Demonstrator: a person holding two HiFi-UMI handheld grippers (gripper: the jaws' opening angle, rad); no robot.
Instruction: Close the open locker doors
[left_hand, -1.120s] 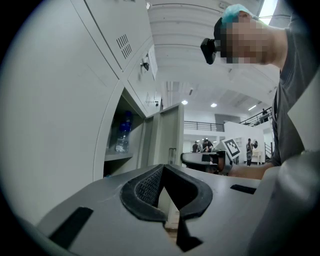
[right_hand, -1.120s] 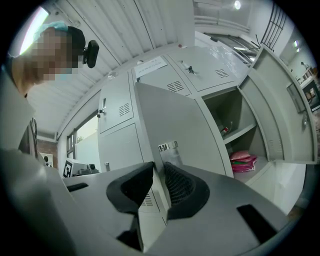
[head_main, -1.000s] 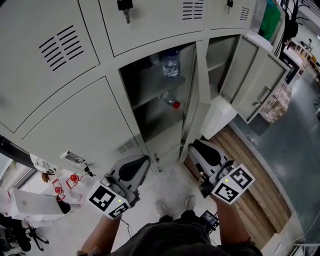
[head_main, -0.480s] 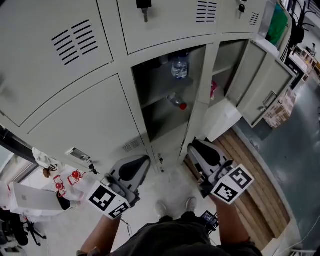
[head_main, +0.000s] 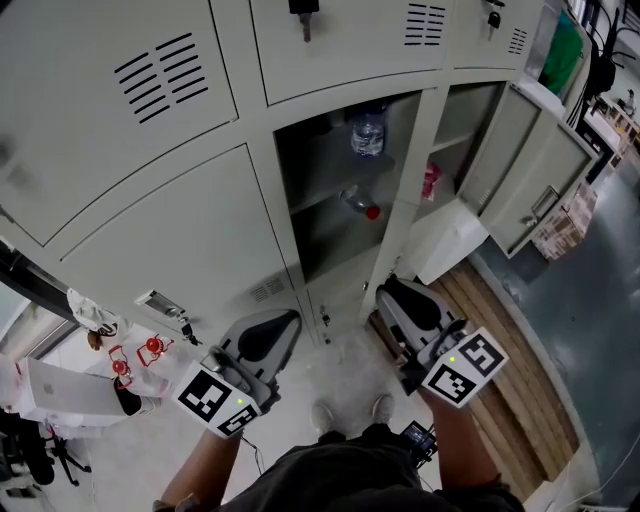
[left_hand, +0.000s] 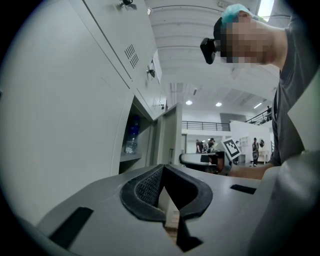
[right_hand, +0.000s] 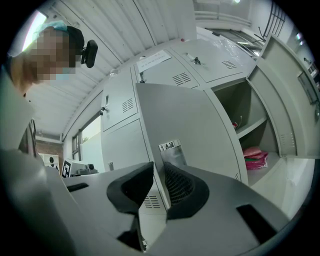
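Lockers (head_main: 150, 230) in pale grey are filling the far side of the head view, and two lower compartments are standing open. The middle locker door (right_hand: 200, 130) is swinging out toward the person and showing almost edge-on from above; its broad face with a small label is filling the centre of the right gripper view. Inside that compartment a water bottle (head_main: 367, 135) is standing on the upper shelf, and a second bottle (head_main: 358, 203) with a red cap is lying below it. To the right, the right locker door (head_main: 525, 185) is hanging wide open over the wooden floor strip (head_main: 500, 360), and a pink bundle (right_hand: 255, 152) is lying inside on the shelf.

The left hand-held gripper (left_hand: 161, 170) is pointing at the closed lower locker on the left. Its tips are meeting, with nothing between them. The right hand-held gripper (right_hand: 159, 166) is hovering near the bottom of the middle locker door. Its jaws are standing slightly apart, and the door's edge is lining up with the narrow gap; whether they are touching the door cannot be told.

The person's shoes (head_main: 322, 415) are showing on the floor (head_main: 340, 370) between the two grippers.
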